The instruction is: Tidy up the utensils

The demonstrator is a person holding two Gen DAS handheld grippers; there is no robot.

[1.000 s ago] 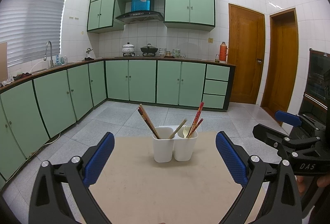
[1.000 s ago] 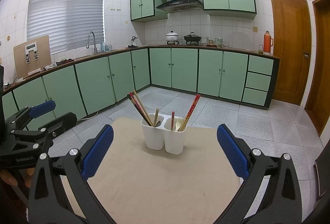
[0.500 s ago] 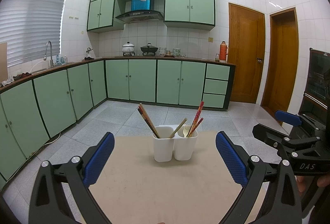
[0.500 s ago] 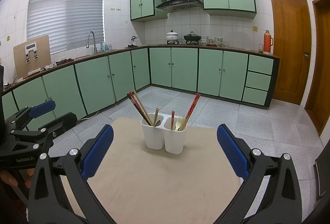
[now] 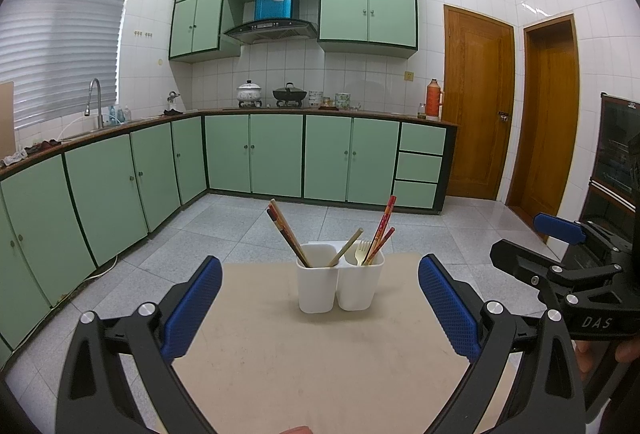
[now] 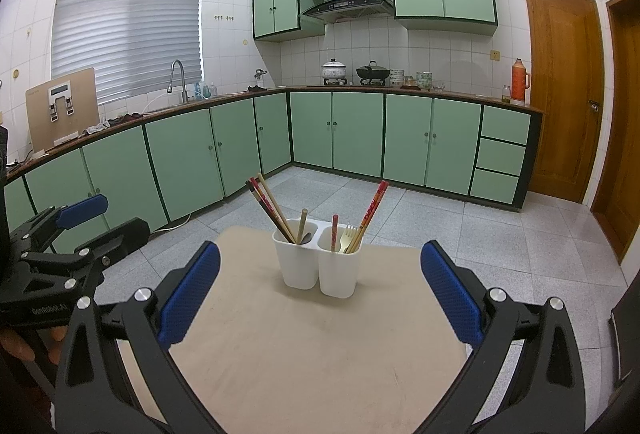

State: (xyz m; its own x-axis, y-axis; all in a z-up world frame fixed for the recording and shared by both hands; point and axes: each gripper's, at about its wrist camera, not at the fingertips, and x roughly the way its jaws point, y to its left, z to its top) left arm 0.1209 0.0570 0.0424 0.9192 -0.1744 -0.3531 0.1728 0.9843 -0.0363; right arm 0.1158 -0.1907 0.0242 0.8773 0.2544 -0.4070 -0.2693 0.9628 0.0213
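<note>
Two joined white cups point(image 5: 338, 284) point(image 6: 318, 266) stand at the far middle of a beige tabletop point(image 5: 320, 362). The left cup holds dark chopsticks point(image 5: 286, 234) and a wooden handle point(image 5: 346, 252). In the right cup are a pale fork point(image 5: 362, 252) and red chopsticks point(image 5: 382, 230). My left gripper point(image 5: 319, 274) is open and empty, a short way in front of the cups. My right gripper point(image 6: 320, 254) is also open and empty, facing the cups from the right. Each gripper shows in the other's view: right gripper point(image 5: 524, 240), left gripper point(image 6: 116, 220).
Green base cabinets point(image 5: 276, 158) run along the back and left walls, with a sink tap point(image 5: 94, 98) and pots point(image 5: 288, 92) on the counter. Two wooden doors point(image 5: 478, 106) stand at the right. Grey tiled floor point(image 5: 224, 230) surrounds the table.
</note>
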